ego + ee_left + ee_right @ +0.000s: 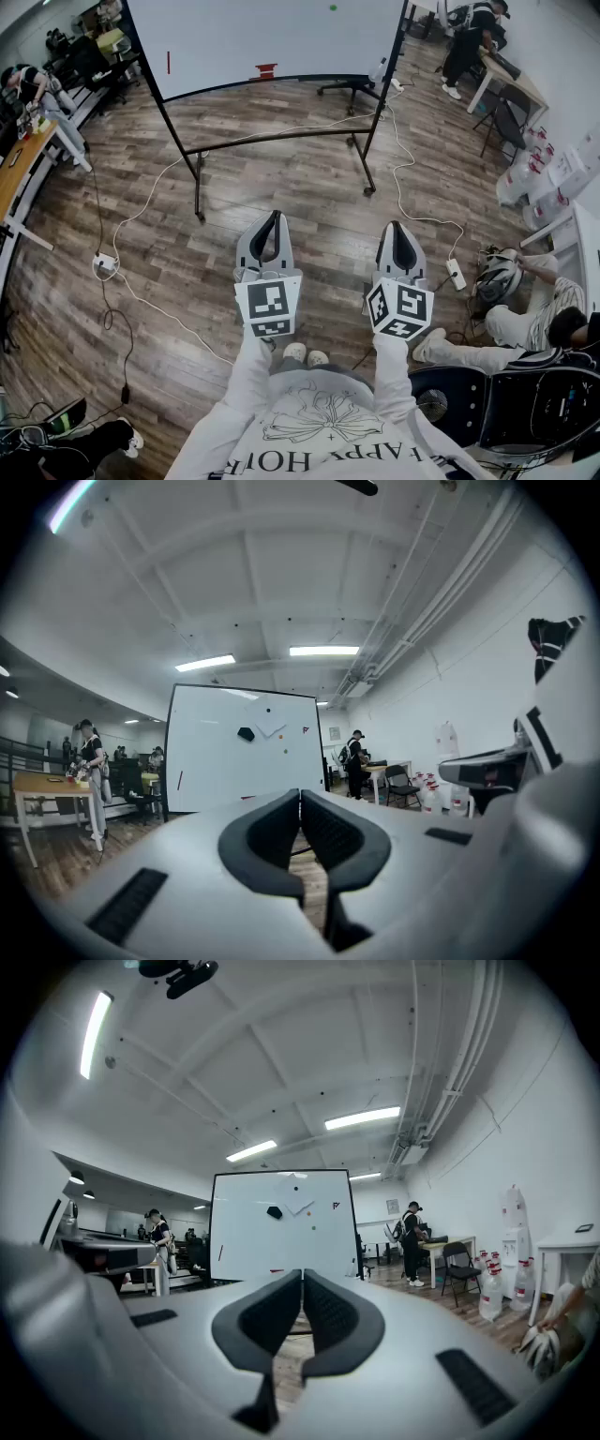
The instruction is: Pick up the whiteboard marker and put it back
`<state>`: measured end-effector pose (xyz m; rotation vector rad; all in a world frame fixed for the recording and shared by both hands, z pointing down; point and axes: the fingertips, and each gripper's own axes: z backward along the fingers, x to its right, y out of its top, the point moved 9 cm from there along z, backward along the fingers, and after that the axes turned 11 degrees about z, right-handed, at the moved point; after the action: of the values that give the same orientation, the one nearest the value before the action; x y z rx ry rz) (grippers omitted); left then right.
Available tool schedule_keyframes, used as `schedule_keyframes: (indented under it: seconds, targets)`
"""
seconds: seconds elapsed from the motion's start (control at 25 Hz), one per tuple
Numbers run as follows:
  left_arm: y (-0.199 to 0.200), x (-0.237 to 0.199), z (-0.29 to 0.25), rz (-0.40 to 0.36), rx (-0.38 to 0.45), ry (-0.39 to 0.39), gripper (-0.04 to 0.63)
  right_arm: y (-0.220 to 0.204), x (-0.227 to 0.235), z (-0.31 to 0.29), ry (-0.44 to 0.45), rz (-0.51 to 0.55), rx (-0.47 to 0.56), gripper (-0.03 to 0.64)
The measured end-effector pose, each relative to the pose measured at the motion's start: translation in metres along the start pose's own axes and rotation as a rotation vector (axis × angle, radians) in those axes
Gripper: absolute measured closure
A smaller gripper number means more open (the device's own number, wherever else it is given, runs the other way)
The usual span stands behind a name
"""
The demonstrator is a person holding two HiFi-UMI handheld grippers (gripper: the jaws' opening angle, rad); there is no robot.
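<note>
A white whiteboard on a black wheeled stand stands across the wooden floor ahead of me. A thin red marker is stuck upright near its left edge, and a small red object sits at its bottom ledge. The same board and red marker show far off in the left gripper view, and board and marker in the right gripper view. My left gripper and right gripper point level at the board, side by side, both shut and empty, far from it.
White cables and a power strip trail over the floor. A person sits on the floor at right beside a helmet. Desks with people stand at left and back right. An office chair is behind the board.
</note>
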<state>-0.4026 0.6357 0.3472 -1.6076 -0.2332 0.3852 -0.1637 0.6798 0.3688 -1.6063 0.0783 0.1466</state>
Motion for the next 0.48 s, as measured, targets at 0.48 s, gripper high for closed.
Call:
schedule_keyframes:
  seconds: [0.48]
  targets:
    - [-0.0018,-0.0083,-0.0043,0.005,-0.005,-0.003,0.588,-0.0017,-0.0058,-0.0055,-0.001,0.000,-0.006,0.607]
